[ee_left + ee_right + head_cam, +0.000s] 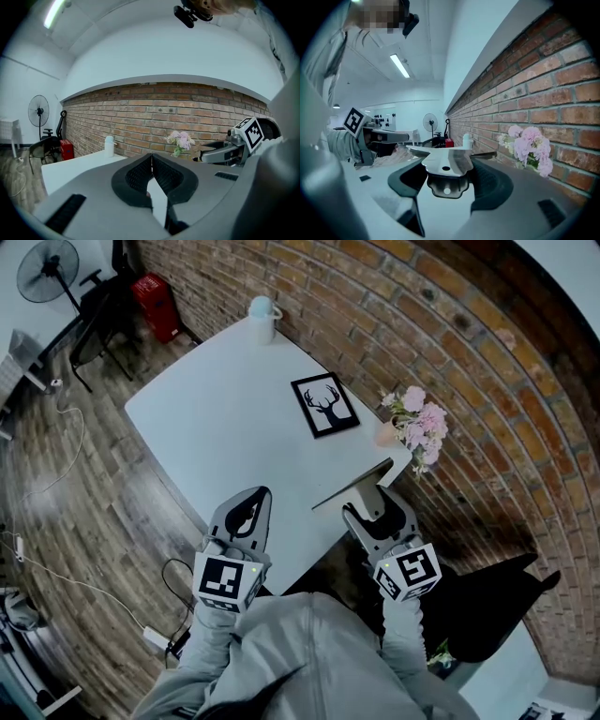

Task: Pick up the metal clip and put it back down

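Observation:
The metal clip (352,486) is a long flat shiny piece held up over the near right corner of the white table (216,427). My right gripper (372,505) is shut on its near end. In the right gripper view the clip (445,161) lies flat between the dark pads, its wide wings spreading past both jaws. My left gripper (255,499) hovers over the table's near edge, to the left of the clip. Its pads (164,176) meet at the tips with nothing between them.
A framed deer picture (324,405) lies on the table toward the right. Pink flowers (417,423) stand at the right edge by the brick wall. A white cup (263,319) sits at the far corner. Cables run over the wooden floor at the left.

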`<state>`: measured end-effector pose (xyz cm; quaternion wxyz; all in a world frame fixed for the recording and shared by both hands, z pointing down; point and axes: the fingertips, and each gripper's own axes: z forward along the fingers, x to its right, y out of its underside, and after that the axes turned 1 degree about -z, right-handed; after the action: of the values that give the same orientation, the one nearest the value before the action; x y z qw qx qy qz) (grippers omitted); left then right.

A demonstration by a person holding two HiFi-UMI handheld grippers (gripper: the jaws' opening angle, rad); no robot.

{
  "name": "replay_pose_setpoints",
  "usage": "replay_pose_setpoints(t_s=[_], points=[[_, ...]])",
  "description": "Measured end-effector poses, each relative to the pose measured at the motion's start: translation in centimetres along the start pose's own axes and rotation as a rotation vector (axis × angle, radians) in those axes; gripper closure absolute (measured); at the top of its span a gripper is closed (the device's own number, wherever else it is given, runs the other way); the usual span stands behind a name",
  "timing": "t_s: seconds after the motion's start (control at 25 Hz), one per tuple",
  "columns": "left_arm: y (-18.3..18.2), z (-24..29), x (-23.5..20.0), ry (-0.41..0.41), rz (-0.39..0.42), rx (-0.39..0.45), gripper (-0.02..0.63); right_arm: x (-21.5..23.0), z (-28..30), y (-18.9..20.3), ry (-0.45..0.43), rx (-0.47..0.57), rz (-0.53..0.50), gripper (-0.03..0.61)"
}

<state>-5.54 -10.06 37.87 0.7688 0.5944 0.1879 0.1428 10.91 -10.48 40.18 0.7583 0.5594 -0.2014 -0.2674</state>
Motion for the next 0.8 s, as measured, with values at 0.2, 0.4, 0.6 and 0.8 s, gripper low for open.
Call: replay_pose_setpoints(t_s=[0.2,0.4,0.6,0.8], points=[[1.6,0.4,-0.3,-0.004,-0.019,-0.033,0.586,-0.9,1.6,3.2,-0.038,-0.08,0.014,0.281],[3.1,0.8,-0.5,0.006,-0.036,-0.064,0.586,-2.1,3.2,6.0,-0.068,-0.141,0.033,0.281],[4.5,1.5,-0.4,0.023,-0.048,-0.087,0.586,-3.2,4.6,9.9,-0.077,-0.223,0.01,0.28],[5.4,2.1,-0.1,0.036,-0.058,-0.1,0.586,-4.3,5.6,13.9,-0.099,-0.286,0.045,0.281]])
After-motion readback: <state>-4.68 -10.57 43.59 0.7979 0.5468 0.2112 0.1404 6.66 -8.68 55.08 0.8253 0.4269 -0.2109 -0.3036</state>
